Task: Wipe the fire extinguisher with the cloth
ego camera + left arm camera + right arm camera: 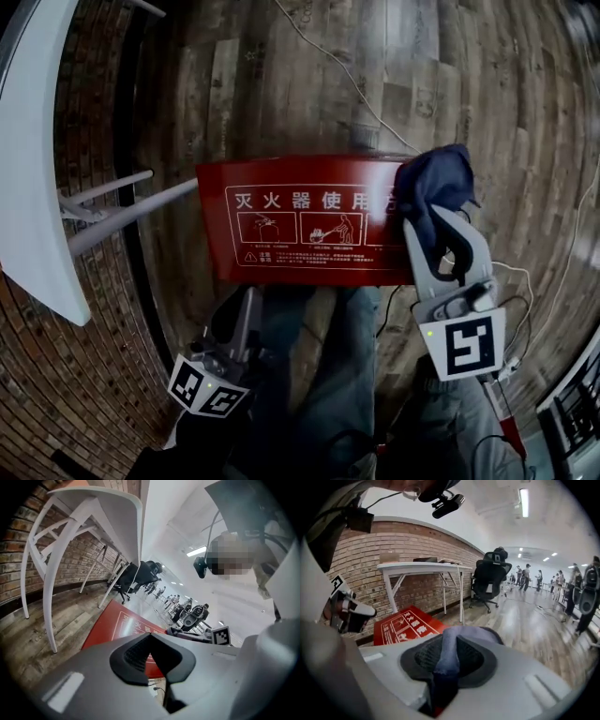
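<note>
A red fire extinguisher box [300,183] with white characters and pictograms lies flat on the wood floor. My right gripper [427,220] hangs over the box's right end, shut on a dark blue cloth [436,183] that bunches above its fingertips. In the right gripper view the cloth [452,641] runs between the pads, with the red box [401,625] beyond at the left. My left gripper [246,314] sits near the box's front edge, jaws shut and holding nothing. In the left gripper view its tips [150,637] meet over the red box [105,630].
A white chair [37,187] with slanted legs [122,211] stands left of the box by the brick wall. A thin cable [347,75] crosses the floor behind. The person's jeans-clad legs [328,375] are below. Farther off stand a white table [422,566] and a black office chair [490,578].
</note>
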### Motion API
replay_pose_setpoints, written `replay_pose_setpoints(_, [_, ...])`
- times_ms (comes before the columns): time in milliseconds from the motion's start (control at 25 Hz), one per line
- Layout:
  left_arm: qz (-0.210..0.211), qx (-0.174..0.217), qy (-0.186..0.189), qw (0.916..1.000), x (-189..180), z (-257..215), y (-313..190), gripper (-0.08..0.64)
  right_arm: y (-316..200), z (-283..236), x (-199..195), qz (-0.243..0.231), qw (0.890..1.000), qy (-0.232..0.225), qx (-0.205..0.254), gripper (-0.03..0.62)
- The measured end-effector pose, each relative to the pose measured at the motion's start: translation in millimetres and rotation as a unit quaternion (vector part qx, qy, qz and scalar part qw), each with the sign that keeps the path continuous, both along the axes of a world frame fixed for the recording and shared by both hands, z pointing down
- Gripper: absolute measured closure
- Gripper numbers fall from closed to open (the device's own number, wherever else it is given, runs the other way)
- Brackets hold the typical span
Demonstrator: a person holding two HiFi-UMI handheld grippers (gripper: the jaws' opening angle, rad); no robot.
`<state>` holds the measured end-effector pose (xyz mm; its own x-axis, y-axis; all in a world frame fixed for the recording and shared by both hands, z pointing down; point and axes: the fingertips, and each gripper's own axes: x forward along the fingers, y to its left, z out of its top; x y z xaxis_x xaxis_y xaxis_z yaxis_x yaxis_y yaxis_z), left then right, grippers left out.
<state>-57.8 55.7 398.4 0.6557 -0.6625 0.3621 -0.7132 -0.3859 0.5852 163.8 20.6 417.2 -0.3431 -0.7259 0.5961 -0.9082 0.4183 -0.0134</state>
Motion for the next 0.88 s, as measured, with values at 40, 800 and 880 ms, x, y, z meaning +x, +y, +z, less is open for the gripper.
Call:
replay_pose_setpoints(40, [-0.001,0.000,0.003,1.0000,-4,0,-3,0.563,-12,0,-16,-0.004,1.000,-0.017,-0.006,0.502])
replay_pose_setpoints(800, [-0.046,-0.008,-0.005,0.9989,-55,16,-28,0.563,9,12,-29,0.002,0.996,0.002,-0.092,0.502])
replay_pose_setpoints(880, [-0.038,-0.008,-0.002,0.9993,-52,18,-27,0.563,18,14,7,0.059,0.994,0.014,-0.091,0.502])
